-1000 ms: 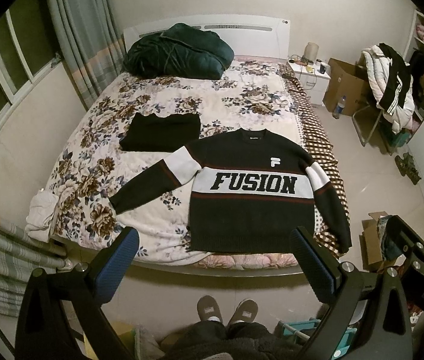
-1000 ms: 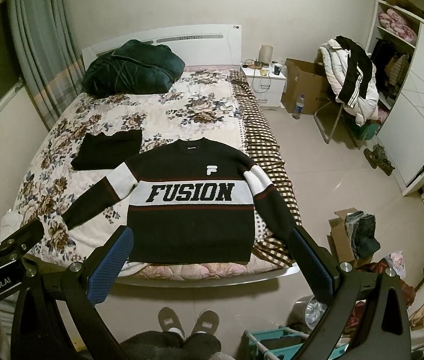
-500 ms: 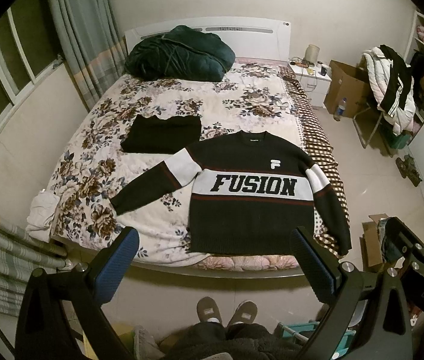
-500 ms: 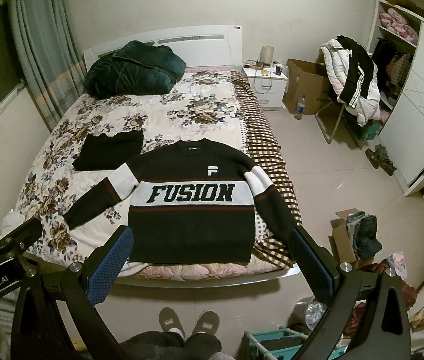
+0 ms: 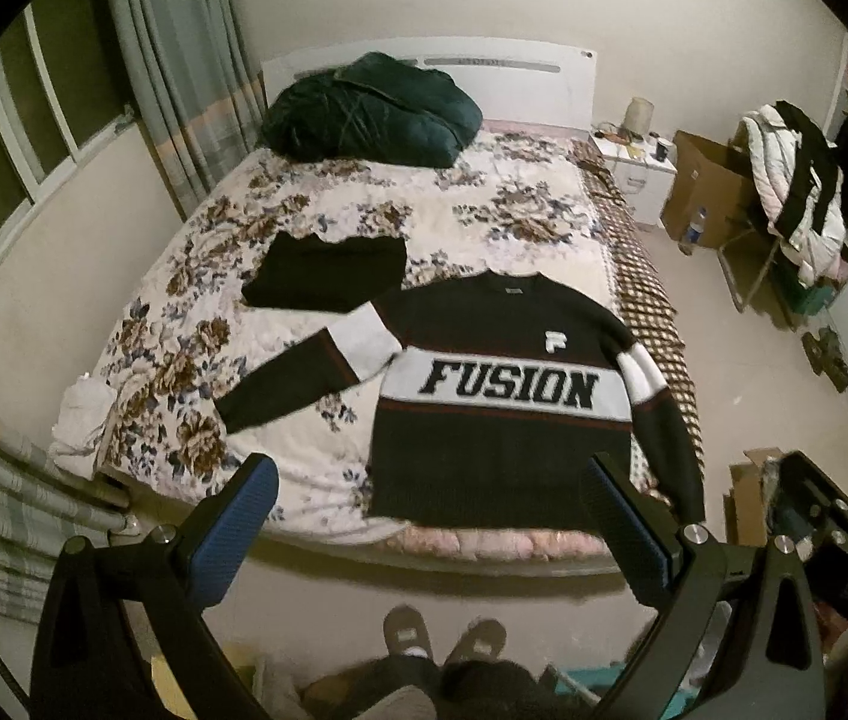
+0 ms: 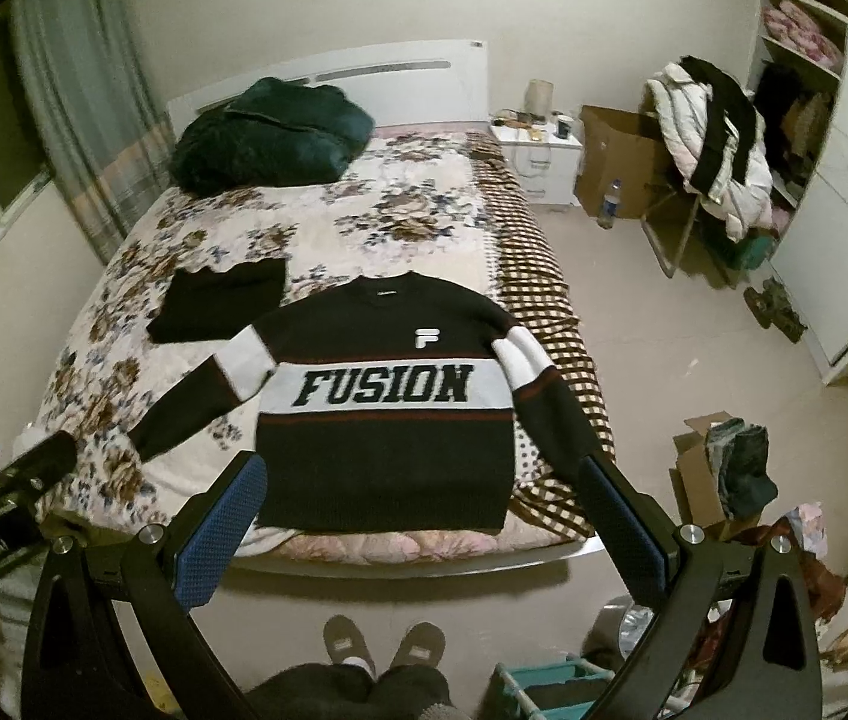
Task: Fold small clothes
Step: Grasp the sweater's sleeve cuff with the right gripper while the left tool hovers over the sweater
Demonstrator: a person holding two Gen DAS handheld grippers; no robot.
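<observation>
**Grippers poised above sweater at the foot of the bed**

A person stands at the foot of a bed, slippers visible below, holding the left gripper and the right gripper raised side by side, both spread wide and grasping nothing. A dark knit sweater with a white chest band reading FUSION lies flat, face up, on the floral bedspread near the bed's foot, its sleeves angled outward. Compared with a second ago, both cameras sit slightly closer, and the sweater has not moved. A folded black garment rests just beside the sweater's left shoulder. The gripper pads are blue and finely textured. A rumpled dark green quilt lies against the headboard.
</observation>
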